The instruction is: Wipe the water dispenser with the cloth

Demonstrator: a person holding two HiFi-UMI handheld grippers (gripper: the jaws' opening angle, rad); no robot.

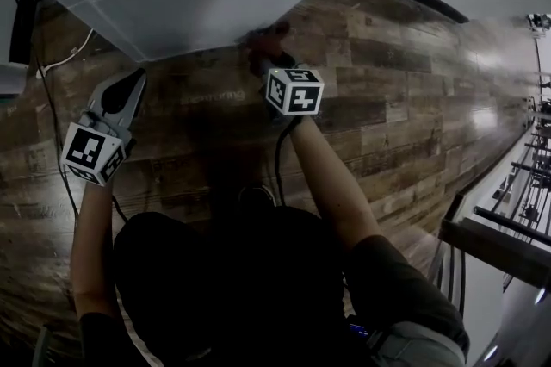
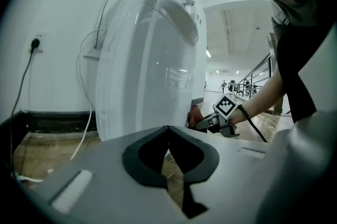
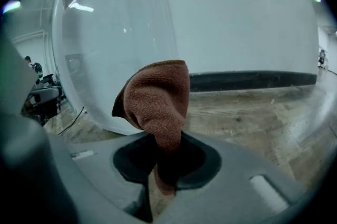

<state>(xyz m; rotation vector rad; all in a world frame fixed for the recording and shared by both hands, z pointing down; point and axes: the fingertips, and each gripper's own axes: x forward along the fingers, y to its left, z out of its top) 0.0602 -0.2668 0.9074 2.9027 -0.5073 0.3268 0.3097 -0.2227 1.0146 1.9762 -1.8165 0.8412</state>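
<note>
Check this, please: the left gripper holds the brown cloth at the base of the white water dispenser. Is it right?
No. The right gripper holds the brown cloth at the base of the white water dispenser; the right gripper view shows it between those jaws.

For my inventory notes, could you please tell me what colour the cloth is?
The cloth is reddish-brown, clearest in the right gripper view.

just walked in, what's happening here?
A person with a gripper in each hand is working at the white water dispenser. The right gripper is shut on a brown cloth and holds it against the dispenser low on its side. The left gripper is shut on nothing and not touching the dispenser.
</note>
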